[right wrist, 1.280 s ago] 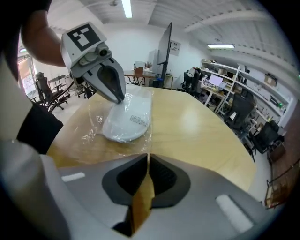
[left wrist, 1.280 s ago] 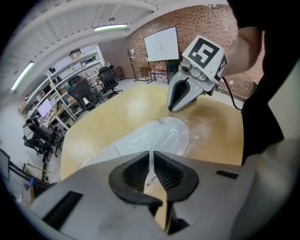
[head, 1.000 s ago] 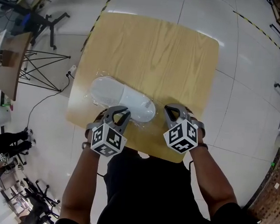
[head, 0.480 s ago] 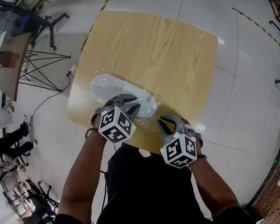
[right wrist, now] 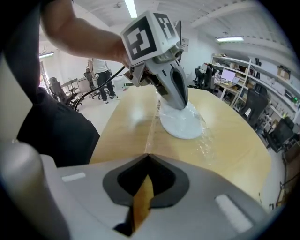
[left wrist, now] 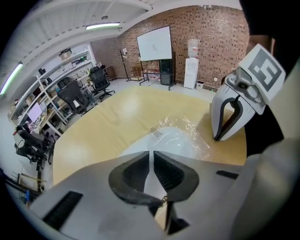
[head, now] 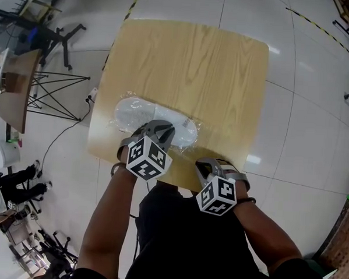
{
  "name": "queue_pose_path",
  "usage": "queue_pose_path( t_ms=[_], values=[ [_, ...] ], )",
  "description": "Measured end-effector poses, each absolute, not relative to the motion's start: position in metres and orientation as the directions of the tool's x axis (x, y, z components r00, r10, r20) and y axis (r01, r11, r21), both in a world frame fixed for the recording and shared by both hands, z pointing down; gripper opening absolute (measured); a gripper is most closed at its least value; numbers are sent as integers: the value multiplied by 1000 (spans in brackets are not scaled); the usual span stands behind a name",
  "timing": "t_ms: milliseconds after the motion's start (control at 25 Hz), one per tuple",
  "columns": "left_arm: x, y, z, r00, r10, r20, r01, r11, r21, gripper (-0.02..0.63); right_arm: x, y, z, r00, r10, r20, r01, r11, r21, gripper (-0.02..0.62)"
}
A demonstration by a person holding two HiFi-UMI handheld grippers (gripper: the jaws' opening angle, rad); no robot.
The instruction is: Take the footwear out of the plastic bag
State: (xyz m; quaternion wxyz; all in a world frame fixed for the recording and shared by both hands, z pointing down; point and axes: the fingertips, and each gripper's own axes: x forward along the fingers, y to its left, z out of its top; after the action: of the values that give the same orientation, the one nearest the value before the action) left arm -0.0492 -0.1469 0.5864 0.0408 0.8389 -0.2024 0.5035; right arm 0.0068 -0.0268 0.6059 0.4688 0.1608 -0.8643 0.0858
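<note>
The square table [head: 224, 74] of light wood with rounded corners stands on a pale tiled floor, and nearly all of its top is bare. The only thing on it is at the near left part: a clear, crinkled plastic bag [head: 193, 131] with a white slipper [head: 135, 113] inside it. The slipper lies flat, with its long side across the table.

To my eye the task is only at its beginning. The slipper is not yet out, because the shiny film covers it on all sides that I can see. What is left is to draw the bag away and free the slipper fully.

The slipper is smooth, rounded and thin, with a patch of fine texture at its left end. The bag shows bright wrinkles, mostly at the right end.

The left gripper [head: 163, 129] stands on the right end of the slipper. Its jaws have just been closing, and they seem to pinch the slipper through the film. The right gripper [head: 205, 165] is at the near edge of the table, apart from the slipper. Its jaws are pressed together on a stretched strip of the bag.
</note>
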Motion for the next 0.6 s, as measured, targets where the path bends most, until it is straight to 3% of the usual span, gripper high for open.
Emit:
queue_pose_path(
  t_ms=[360, 600],
  values=[
    [-52, -151, 562, 462, -352, 814, -451, -884, -126, 21, 17, -56, 586, -582, -268, 768, -496, 865, -74, 3],
    [-54, -150, 554, 467, -376, 800, -479, -868, -128, 23, 12, -102, 572, -678, -324, 660, -663, 659, -356, 74]
  ],
)
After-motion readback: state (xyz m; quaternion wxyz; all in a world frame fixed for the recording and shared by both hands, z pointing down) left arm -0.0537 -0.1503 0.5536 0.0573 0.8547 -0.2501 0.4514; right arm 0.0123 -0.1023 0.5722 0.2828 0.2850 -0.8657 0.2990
